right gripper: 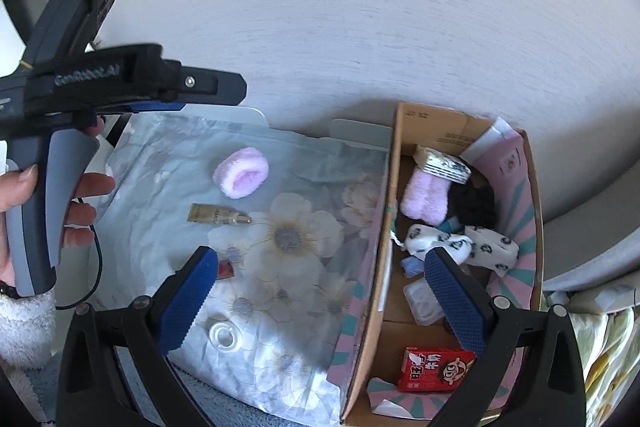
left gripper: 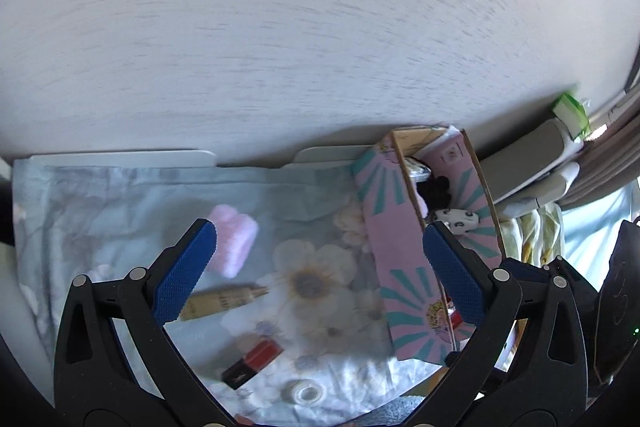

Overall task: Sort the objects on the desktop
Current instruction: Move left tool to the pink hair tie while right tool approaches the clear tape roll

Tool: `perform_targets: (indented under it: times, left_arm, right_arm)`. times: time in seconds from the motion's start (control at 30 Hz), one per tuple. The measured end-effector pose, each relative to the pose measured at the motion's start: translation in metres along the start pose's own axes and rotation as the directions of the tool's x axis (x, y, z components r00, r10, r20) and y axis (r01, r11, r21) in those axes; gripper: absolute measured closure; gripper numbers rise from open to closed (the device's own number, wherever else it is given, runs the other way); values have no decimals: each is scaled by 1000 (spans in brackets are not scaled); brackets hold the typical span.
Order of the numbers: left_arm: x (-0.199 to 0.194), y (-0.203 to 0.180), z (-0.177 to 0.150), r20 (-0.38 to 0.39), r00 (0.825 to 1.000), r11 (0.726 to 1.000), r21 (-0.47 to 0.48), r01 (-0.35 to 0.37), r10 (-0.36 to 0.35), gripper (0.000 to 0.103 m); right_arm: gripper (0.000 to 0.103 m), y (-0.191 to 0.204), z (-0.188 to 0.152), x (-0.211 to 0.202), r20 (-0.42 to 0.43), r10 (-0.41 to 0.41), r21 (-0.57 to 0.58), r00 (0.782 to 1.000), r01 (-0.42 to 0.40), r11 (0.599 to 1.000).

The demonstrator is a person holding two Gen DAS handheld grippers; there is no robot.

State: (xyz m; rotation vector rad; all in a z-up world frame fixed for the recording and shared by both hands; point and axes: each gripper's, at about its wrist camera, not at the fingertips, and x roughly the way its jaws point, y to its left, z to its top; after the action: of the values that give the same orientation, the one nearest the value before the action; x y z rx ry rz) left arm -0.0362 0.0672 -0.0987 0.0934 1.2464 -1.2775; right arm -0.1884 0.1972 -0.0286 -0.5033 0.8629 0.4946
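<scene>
- Left gripper (left gripper: pixel 320 271): jaws spread wide, nothing between the pads, held above the floral cloth (left gripper: pixel 120 211).
- Right gripper (right gripper: pixel 320 295): jaws likewise spread and empty, straddling the near wall of the cardboard box (right gripper: pixel 384 211).
- Items left on the cloth: pink scrunchie (right gripper: pixel 241 177), gold tube (right gripper: pixel 219 215), red-and-black lipstick (left gripper: pixel 252 363), clear tape roll (right gripper: pixel 225 337). All lie apart from one another.
- Already in the box: a second pink fluffy piece (right gripper: pixel 424 197), patterned socks (right gripper: pixel 460 245), a red milk carton (right gripper: pixel 438 369), among other small things.
- Likely step in hand: selecting the next item to lift; the gold tube sits nearest the centre of the left claw's opening.
- Gold tube, long axis: roughly left-to-right in the right wrist view, lying flat, narrow nozzle end pointing toward the box, flat crimped end pointing away.
- Recommended approach: rotate the claw so the pads close across the tube's short width, not along its length; aim for mid-body rather than the tapered nozzle.
- Descend until the pads bracket the tube just above the cloth; avoid pinching fabric, since the cloth is loose and wrinkled.
- Risk: motion blur in the left view suggests movement; settle before closing.
</scene>
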Motion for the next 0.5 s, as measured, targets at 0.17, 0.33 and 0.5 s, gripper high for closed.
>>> perform_targets:
  times: [0.17, 0.33, 0.5]
  left_arm:
    - [-13, 28, -4, 18, 1000, 997, -69, 24, -22, 0]
    - [-18, 63, -11, 10, 998, 994, -90, -61, 62, 0]
    - [-10, 89, -18, -38, 986, 983, -82, -163, 160, 0]
  right_arm:
    - [0, 13, 2, -1, 14, 31, -34, 999, -30, 999]
    - [0, 26, 2, 6, 19, 109, -34, 994, -109, 993]
    - [0, 58, 0, 21, -15, 138, -127, 990, -139, 982]
